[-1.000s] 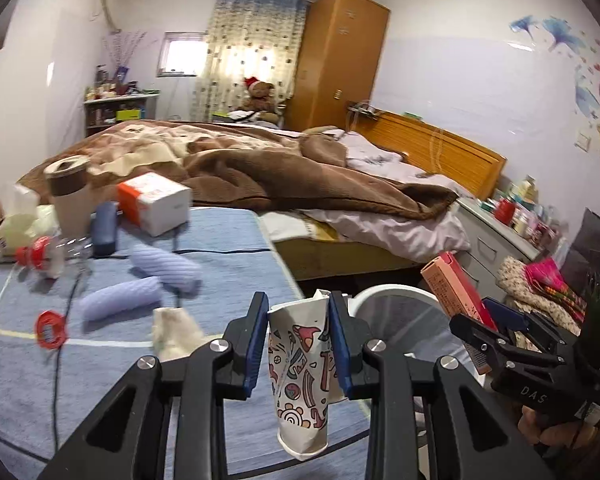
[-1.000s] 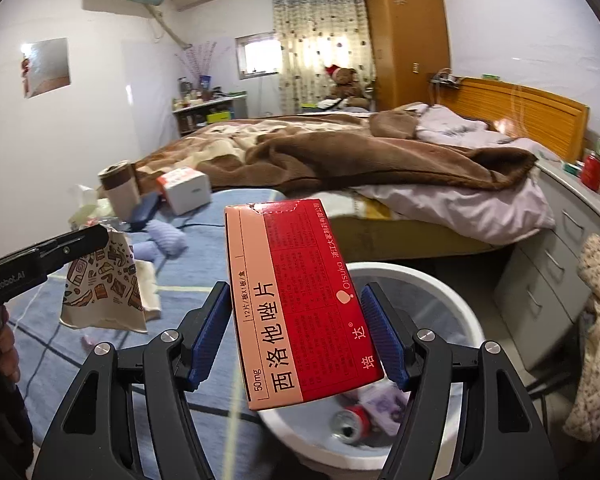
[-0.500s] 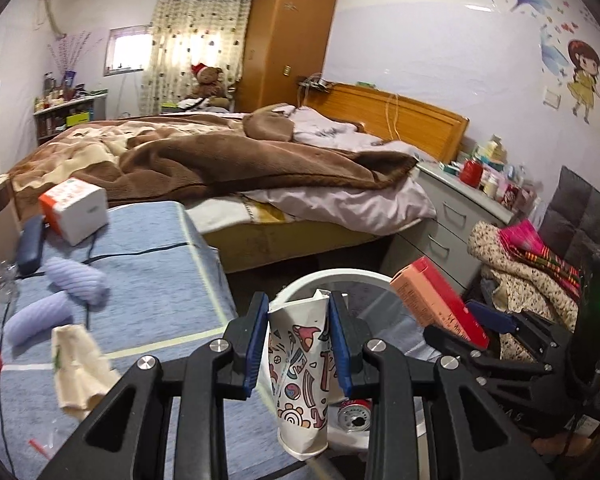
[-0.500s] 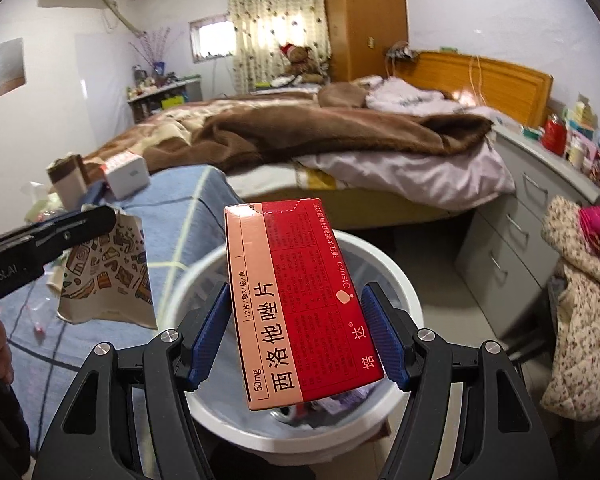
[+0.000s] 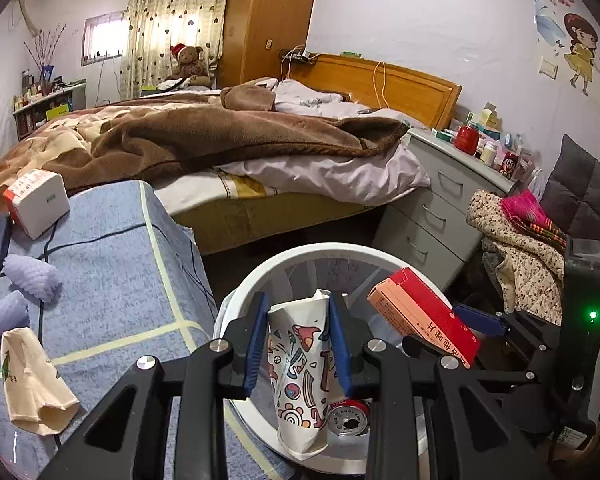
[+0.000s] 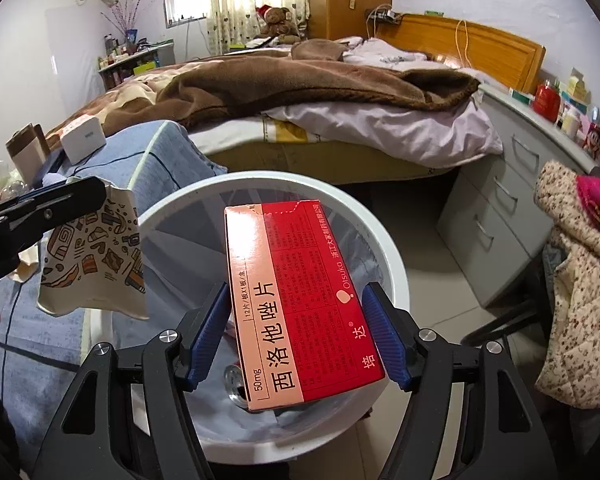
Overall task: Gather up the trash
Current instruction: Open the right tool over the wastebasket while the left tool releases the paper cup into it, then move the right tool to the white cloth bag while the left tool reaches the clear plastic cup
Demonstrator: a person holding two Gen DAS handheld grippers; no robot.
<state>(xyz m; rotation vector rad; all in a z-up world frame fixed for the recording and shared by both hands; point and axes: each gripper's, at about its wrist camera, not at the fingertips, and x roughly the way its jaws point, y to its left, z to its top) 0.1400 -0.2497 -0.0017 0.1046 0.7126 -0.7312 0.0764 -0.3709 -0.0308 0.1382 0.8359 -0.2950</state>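
My left gripper (image 5: pixel 298 344) is shut on a flattened paper cup (image 5: pixel 300 376) with colourful drawings, which hangs over the left rim of the white trash bin (image 5: pixel 332 250). My right gripper (image 6: pixel 296 334) is shut on a red medicine box (image 6: pixel 300 304), held above the bin (image 6: pixel 384 236). In the left wrist view the red box (image 5: pixel 424 314) and the right gripper (image 5: pixel 476 322) sit to the right over the bin. In the right wrist view the patterned cup (image 6: pixel 94 262) hangs at the left from the left gripper (image 6: pixel 60 200). A drink can (image 5: pixel 348 418) lies inside the bin.
A blue-covered table (image 5: pixel 112 272) at the left carries a crumpled beige paper bag (image 5: pixel 32 384), purple fuzzy items (image 5: pixel 32 280) and a white box (image 5: pixel 36 202). Behind stand an unmade bed (image 5: pixel 240 136), grey drawers (image 5: pixel 432 208) and a chair with clothes (image 5: pixel 540 248).
Both grippers have swung from over the blue table to above the white bin and dropped lower, each keeping its item. The bin now fills the middle of both views.
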